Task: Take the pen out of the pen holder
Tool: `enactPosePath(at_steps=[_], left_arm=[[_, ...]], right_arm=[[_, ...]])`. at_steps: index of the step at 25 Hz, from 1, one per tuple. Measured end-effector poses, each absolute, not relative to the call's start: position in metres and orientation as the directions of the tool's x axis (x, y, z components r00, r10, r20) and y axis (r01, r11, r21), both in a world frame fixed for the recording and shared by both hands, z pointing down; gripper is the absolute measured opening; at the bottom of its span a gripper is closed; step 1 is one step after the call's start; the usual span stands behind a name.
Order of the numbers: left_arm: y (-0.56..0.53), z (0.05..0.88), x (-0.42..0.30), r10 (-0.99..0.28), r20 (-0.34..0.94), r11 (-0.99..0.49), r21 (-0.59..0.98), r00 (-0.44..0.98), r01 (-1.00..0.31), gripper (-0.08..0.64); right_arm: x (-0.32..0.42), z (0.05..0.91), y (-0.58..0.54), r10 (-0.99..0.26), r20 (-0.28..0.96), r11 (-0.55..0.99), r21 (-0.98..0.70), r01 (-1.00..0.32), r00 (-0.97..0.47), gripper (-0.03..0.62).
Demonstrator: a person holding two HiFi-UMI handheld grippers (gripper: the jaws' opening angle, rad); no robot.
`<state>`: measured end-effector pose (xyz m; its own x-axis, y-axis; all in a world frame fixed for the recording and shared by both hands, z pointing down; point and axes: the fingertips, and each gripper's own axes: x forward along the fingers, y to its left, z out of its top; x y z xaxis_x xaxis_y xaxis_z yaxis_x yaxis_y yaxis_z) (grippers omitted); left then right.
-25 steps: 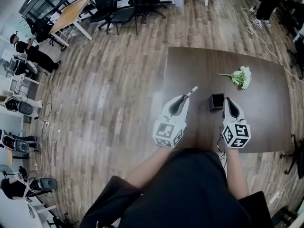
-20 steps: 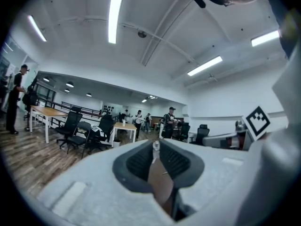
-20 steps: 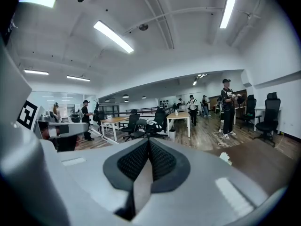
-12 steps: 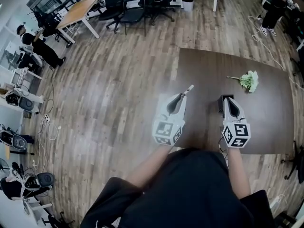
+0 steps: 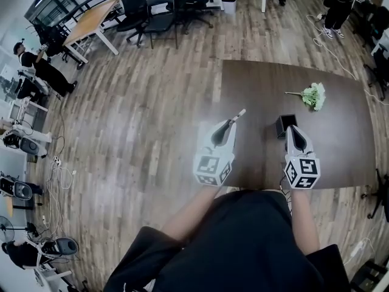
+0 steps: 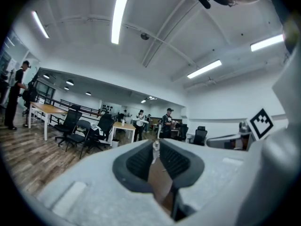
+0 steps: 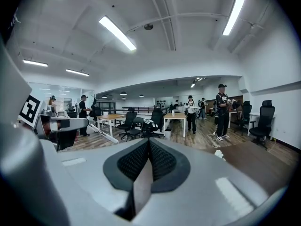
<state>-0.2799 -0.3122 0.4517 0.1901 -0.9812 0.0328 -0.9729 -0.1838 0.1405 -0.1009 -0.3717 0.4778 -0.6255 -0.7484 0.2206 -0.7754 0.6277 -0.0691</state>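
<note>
In the head view, a small black square pen holder (image 5: 283, 125) stands on the dark brown table (image 5: 340, 145). My left gripper (image 5: 230, 124) is held left of the holder and is shut on a pale pen (image 5: 238, 114). The pen's tip sticks out past the jaws, clear of the holder. In the left gripper view the pen (image 6: 155, 149) shows between the closed pads of the left gripper (image 6: 157, 149). My right gripper (image 5: 293, 129) is shut right beside the holder's near right side. The right gripper view shows the right gripper (image 7: 148, 142) with nothing between its pads.
A sprig of pale green flowers (image 5: 313, 95) lies on the table's far right part. A wooden floor (image 5: 140, 120) lies left of the table, with office chairs (image 5: 159, 14) and desks (image 5: 91, 18) beyond. People stand far off at the room's edges.
The head camera has swayed a little. Both grippers keep nearly the same places, the left still shut on the pen and the right still beside the holder.
</note>
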Motion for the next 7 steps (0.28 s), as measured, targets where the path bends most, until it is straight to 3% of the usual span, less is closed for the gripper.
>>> enactPosePath(at_steps=[7], left_arm=[[-0.3113, 0.4587, -0.2699, -0.978, 0.02, -0.201, 0.144, 0.206, -0.969, 0.044]], right_arm=[[-0.0916, 0.4876, -0.3673, -0.759, 0.217, 0.615, -0.071, -0.785, -0.614, -0.001]])
